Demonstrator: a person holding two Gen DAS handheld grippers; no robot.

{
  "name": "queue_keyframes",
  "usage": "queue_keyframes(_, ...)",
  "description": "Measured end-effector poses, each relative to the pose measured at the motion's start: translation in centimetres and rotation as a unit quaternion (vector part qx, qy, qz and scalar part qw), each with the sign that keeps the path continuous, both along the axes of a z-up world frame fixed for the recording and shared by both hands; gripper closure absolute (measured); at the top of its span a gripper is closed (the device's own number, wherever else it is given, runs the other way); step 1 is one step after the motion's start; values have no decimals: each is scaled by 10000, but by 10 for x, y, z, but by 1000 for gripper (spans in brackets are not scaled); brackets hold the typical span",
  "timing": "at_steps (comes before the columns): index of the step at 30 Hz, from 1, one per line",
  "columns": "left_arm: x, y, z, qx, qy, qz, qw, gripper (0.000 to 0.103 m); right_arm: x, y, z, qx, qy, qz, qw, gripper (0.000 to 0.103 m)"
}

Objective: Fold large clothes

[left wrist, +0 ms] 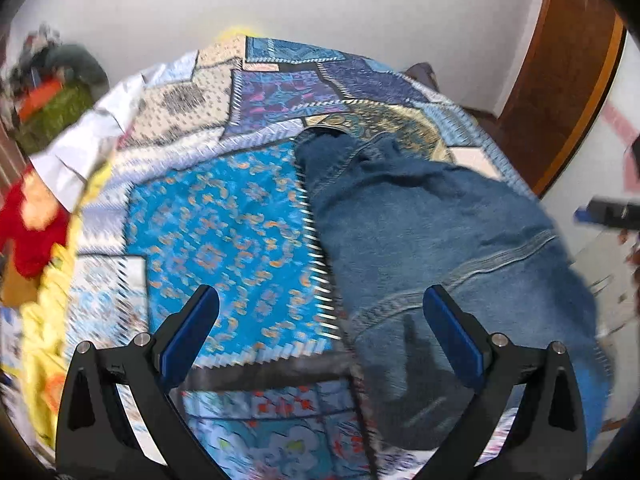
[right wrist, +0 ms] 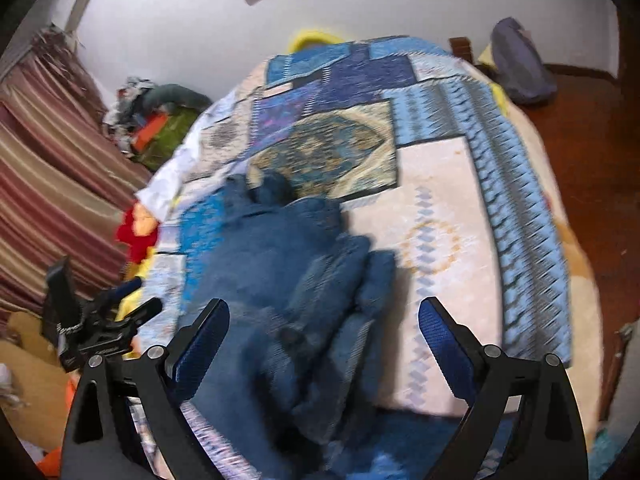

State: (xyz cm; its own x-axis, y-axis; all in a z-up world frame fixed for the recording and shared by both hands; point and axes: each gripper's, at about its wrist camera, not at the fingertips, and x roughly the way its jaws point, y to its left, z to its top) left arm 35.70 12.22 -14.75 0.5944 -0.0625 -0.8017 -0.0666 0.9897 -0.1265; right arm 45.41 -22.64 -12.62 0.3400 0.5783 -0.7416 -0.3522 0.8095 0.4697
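patchwork bedspread (left wrist: 224,216) on the bed; red cloth (left wrist: 28,224) at its edge; striped curtain (right wrist: 44,184).

Blue denim jeans (left wrist: 420,232), blue patchwork bedspread (left wrist: 224,216)

A bedroom in a lived-in home is shown: most of both views is filled by a bed covered with a patchwork quilt of blue, cream and gold printed panels (right wrist: 436,184), on which a rumpled blue denim garment (left wrist: 420,216) is spread. A red-and-beige striped curtain (right wrist: 52,184) is seen along one side, with a jumbled heap of mixed clothes (right wrist: 156,120) piled by the plain white wall (right wrist: 160,28). A brown wooden door (left wrist: 560,80) and a polished reddish floor (right wrist: 576,128) are also visible.
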Motion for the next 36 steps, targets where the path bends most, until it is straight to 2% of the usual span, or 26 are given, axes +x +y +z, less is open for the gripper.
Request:
queue_keyframes(4,3,-3,-11,-642,248,-111,9976,0,-10,13,-15,98,251,126,9996,8)
queue_keyframes(8,6,-16,-40,-599,579,-188,9963,0,-12,21,-53,-303,654,243,9971,8)
queue_keyframes(10,1,-13,-46,-819,469,-188,9954,0,-12,15,-68,-308,667,306,9968,5)
queue_keyframes(12,0,-7,-49,-1039,527,-180,9930,0,-10,-1,-76,-135,703,269,9971,2)
queue_keyframes(14,-4,-2,-49,-941,540,-58,9941,0,-11,-16,-81,-39,845,208,9962,2)
queue_keyframes(15,-7,0,-49,-716,564,-26,9958,0,-13,-20,-80,-67,823,204,9964,2)
queue_keyframes(21,-24,12,-47,-23,724,119,9973,0,-32,-29,-57,-612,376,34,9974,2)
queue_keyframes(23,-27,14,-42,30,618,118,9980,0,-34,-33,-48,-762,287,-87,9966,2)
queue_keyframes(26,-29,13,-28,-277,388,16,9989,0,-37,-36,-33,-415,225,-47,9989,2)
queue_keyframes(29,-22,8,-18,-881,246,-113,9957,0,-37,-31,-25,24,251,-17,9997,2)
queue_keyframes(31,-9,4,-22,-1417,350,-237,9890,0,-32,-21,-27,217,356,41,9991,2)
queue_keyframes(33,5,2,-34,-1800,581,-258,9816,0,-28,-10,-35,143,436,92,9989,2)
queue_keyframes(36,25,2,-58,-2137,963,-103,9721,0,-16,5,-58,-84,696,203,9973,2)
